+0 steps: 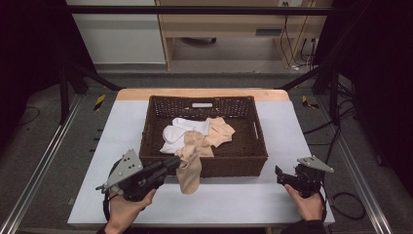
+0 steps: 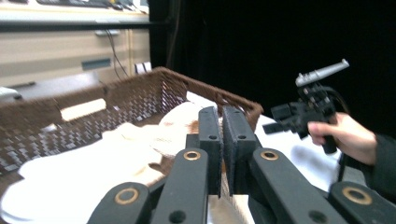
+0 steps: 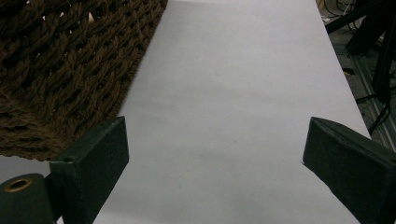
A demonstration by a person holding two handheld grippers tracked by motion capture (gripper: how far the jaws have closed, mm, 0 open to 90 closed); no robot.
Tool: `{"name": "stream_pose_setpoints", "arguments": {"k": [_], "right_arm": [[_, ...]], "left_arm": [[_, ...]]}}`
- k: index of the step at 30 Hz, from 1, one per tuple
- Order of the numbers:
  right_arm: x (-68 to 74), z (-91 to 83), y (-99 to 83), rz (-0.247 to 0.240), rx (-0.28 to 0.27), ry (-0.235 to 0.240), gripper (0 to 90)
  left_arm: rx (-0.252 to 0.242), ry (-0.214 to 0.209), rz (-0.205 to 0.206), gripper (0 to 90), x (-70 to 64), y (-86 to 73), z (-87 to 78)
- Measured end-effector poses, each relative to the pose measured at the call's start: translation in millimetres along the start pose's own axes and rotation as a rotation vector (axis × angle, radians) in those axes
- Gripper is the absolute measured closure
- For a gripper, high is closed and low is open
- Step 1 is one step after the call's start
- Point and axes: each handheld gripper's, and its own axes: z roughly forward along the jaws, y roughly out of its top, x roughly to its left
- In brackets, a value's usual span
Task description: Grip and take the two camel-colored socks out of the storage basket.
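Observation:
A brown wicker basket (image 1: 234, 165) stands mid-table with white socks (image 1: 178, 130) and a beige sock (image 1: 220, 129) inside. Another beige sock (image 1: 190, 171) hangs over the basket's front wall onto the table. My left gripper (image 1: 175, 162) is shut on this sock at the wall's top edge. In the left gripper view the jaws (image 2: 220, 115) are pressed together with a sliver of beige cloth (image 2: 227, 208) between them, above the white socks (image 2: 70, 172). My right gripper (image 1: 279, 175) hovers open right of the basket's front corner, its jaws (image 3: 215, 144) wide apart over bare table.
The white table (image 1: 292, 136) has free strips left, right and in front of the basket. The basket's corner (image 3: 60, 60) lies close to my right gripper's left jaw. Metal rails (image 1: 44, 156) flank the table; cables lie on the floor to the right.

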Motion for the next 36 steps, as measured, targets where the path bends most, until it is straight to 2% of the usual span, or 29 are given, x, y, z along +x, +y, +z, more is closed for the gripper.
{"name": "stream_pose_setpoints", "arguments": {"k": [4,10,14,19,24,27,31,32,36], "right_arm": [[1.3,0.0,-0.7,0.000,0.008,0.002,7.1],[1.1,-0.3,-0.5,0.001,0.006,0.001,7.1],[0.6,-0.7,-0.3,-0.001,0.002,0.003,7.1],[2.1,-0.2,-0.9,-0.006,0.007,0.004,7.1],[2.6,0.4,-1.1,-0.008,0.009,0.007,7.1],[3.0,0.1,-1.2,-0.008,0.009,0.005,7.1],[2.8,0.8,-1.6,-0.012,0.009,0.007,7.1],[2.8,0.8,-1.6,-0.010,0.010,0.008,7.1],[2.6,0.6,-1.6,-0.013,0.007,0.006,7.1]], "left_arm": [[0.035,-0.017,-0.008,86.3,-0.6,-18.0,4.2],[0.125,-0.014,-0.013,86.2,-2.5,-43.1,13.3],[0.170,0.013,-0.009,86.2,0.4,-57.8,18.2],[0.238,0.055,-0.013,86.1,11.5,-77.9,19.7],[0.303,0.084,-0.053,85.9,25.0,-95.7,20.5],[0.357,0.090,-0.059,83.9,29.2,-103.8,21.7],[0.377,0.098,-0.055,74.6,29.8,-111.0,22.5],[0.372,0.114,-0.042,72.6,30.2,-111.5,21.7],[0.336,0.142,-0.059,61.5,30.9,-107.7,17.8]]}}
